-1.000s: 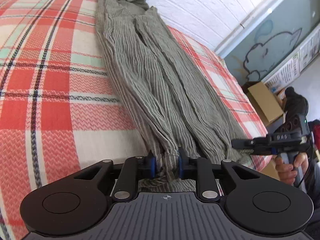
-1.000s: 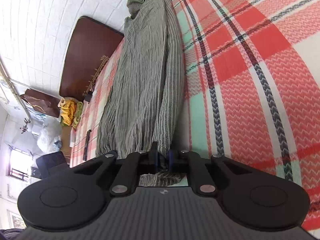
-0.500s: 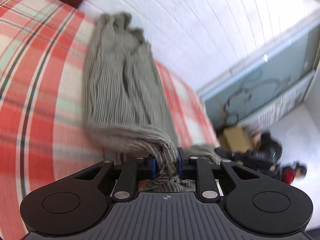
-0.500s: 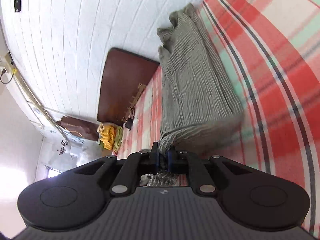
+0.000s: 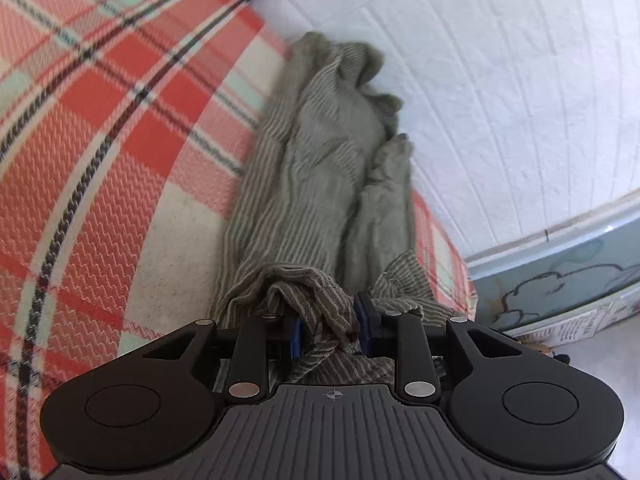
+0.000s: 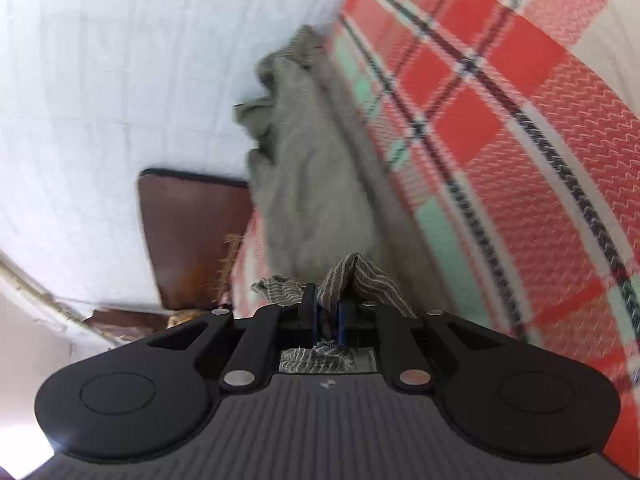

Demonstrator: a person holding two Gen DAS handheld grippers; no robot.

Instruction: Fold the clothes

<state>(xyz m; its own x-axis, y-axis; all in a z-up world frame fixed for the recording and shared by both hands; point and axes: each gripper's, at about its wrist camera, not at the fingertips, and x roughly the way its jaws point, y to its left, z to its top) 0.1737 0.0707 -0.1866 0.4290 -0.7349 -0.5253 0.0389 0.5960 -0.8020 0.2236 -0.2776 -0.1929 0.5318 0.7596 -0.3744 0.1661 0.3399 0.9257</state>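
Grey-green striped garment (image 5: pixel 320 184): lay lengthwise on a bed with a red plaid blanket (image 5: pixel 100 140), its far end bunched against a white wall (image 5: pixel 500 80).
Left gripper (image 5: pixel 327 330): jaws stood partly apart, packed with a thick bunch of the garment's near end.
Right gripper (image 6: pixel 327 318): jaws nearly closed, pinching a thinner fold of the same end.
Pose: both grippers sat low over the blanket, pointing along the cloth toward the wall.
Step in hand: judged a lengthwise fold, near end carried toward the far end.
Next move: probably calls for laying the held end flat and square before releasing.
Background: brown headboard (image 6: pixel 188 232) beside the bed.
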